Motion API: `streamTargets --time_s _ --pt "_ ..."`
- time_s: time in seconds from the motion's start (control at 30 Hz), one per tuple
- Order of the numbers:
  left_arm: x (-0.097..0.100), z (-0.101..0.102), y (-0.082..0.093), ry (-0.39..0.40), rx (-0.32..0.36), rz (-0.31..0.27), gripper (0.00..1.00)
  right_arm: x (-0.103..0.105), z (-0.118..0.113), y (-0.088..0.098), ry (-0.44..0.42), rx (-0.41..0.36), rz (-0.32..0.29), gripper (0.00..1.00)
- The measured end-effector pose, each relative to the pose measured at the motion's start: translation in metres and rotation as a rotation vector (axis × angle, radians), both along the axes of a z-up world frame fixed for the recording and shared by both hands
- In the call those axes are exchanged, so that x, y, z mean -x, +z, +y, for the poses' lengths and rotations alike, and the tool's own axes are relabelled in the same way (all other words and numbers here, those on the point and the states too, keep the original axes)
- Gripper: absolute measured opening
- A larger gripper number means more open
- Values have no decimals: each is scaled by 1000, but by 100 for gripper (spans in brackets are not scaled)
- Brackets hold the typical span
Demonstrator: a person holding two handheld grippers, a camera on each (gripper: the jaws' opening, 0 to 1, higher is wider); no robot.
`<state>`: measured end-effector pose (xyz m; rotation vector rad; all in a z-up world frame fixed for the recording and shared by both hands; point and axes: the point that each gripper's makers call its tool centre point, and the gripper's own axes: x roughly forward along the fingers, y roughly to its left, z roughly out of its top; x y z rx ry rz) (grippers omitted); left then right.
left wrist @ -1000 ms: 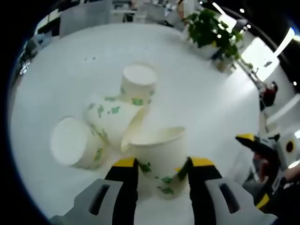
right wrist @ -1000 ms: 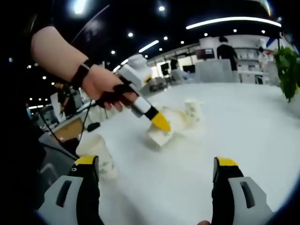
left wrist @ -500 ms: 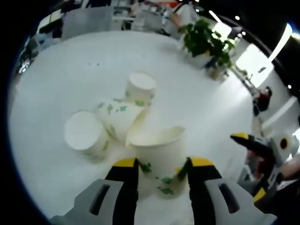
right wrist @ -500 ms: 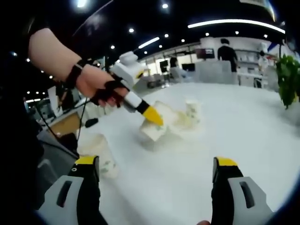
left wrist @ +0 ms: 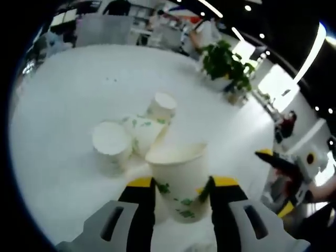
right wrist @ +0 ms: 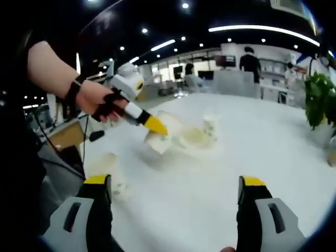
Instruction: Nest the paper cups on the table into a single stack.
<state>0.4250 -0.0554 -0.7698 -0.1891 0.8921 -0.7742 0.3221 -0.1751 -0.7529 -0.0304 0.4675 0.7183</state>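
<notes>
Left gripper view is looking down along the left gripper (left wrist: 181, 190), whose yellow-tipped jaws are pinching a held cup (left wrist: 180, 178) by its wall, one jaw on each side, mouth turned up and away from the camera and its rim slightly squashed out of round. Just beyond that rim, further along the jaws' own line, three more paper cups are sitting close together on the white table (left wrist: 63, 105): an inverted cup (left wrist: 112, 143) with its flat base up on the left, a tipped cup (left wrist: 145, 134) lying on its side in the middle with its mouth toward the gripper, and a far cup (left wrist: 160, 106) behind it, also base up. All are white with green leaf prints. The held cup's long axis is running roughly along the jaws and toward the pile, so the nearest candidate to mate with looks like the tipped cup, almost touching the held rim. Right gripper view is showing the right gripper (right wrist: 174, 197) with its jaws spread wide and nothing between them, hovering well back from the pile; another lone cup (right wrist: 107, 170) is standing near its left jaw at the table's edge. From there the left gripper is seen at the cluster, so the left hand is clearly the nearer one for the next nesting move, I judge
</notes>
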Motion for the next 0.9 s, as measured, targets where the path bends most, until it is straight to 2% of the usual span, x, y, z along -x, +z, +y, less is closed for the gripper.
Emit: streamTargets --time_s 0.1,0.2,0.4,0.53,0.67,0.7,0.8,0.9 --pt "3 6 4 -8 12 -14 38 2 -2 1 -12 10 2 98" --pt "6 13 9 -5 57 -29 38 4 -2 4 -18 15 1 98" --pt "15 15 26 -30 135 -84 38 8 2 8 -24 30 -2 98" --pt "21 17 28 -58 135 -102 38 10 3 9 -34 31 -2 98" --pt "23 19 39 -61 184 -133 38 11 2 10 -43 31 1 98" --pt "24 20 46 -62 211 -157 38 11 2 10 -43 31 2 98" --pt "27 22 51 -75 215 -175 38 12 2 10 -38 38 2 98" --pt "25 23 63 -70 269 -212 38 14 3 10 -27 48 4 97"
